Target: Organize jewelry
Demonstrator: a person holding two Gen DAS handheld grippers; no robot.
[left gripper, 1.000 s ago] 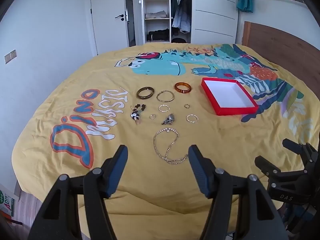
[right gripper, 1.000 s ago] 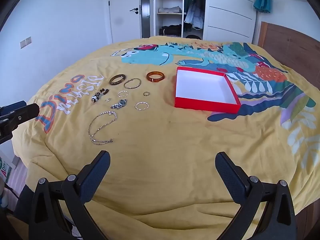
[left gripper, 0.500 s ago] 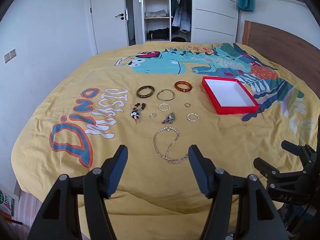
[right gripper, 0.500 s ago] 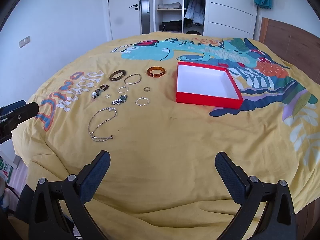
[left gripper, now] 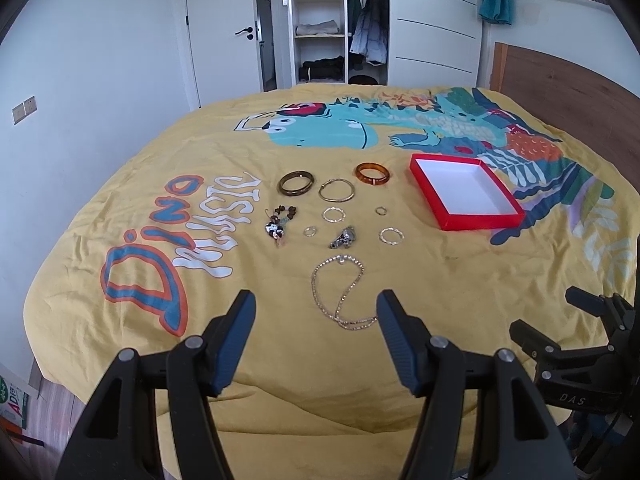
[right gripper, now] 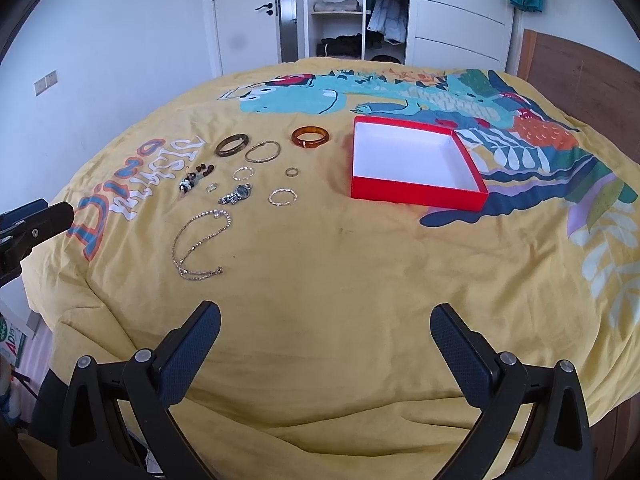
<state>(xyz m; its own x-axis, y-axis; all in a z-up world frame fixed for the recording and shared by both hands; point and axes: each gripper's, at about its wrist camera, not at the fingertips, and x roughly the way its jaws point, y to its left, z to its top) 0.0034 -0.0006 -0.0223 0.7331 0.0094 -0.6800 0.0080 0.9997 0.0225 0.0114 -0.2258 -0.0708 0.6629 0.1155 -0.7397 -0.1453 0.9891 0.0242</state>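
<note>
An empty red box (left gripper: 464,190) (right gripper: 416,166) with a white inside lies on the yellow bedspread. Left of it lie several jewelry pieces: a silver chain necklace (left gripper: 340,296) (right gripper: 200,240), an amber bangle (left gripper: 373,173) (right gripper: 310,136), a dark bangle (left gripper: 296,182) (right gripper: 232,145), a thin gold bangle (left gripper: 337,189) (right gripper: 262,151), a beaded piece (left gripper: 278,224), a watch-like piece (left gripper: 343,237) (right gripper: 237,194) and small rings. My left gripper (left gripper: 314,312) is open and empty, just short of the necklace. My right gripper (right gripper: 325,326) is wide open and empty over bare bedspread.
The bedspread (left gripper: 440,300) covers the whole bed; its near edge drops off below the grippers. A wooden headboard (left gripper: 568,80) stands at the right. A door (left gripper: 224,32) and an open wardrobe (left gripper: 340,24) are at the far wall.
The right wrist view has tilted down and moved slightly forward, so the box and jewelry sit lower and nearer. The left gripper has barely moved. Both stay open.
</note>
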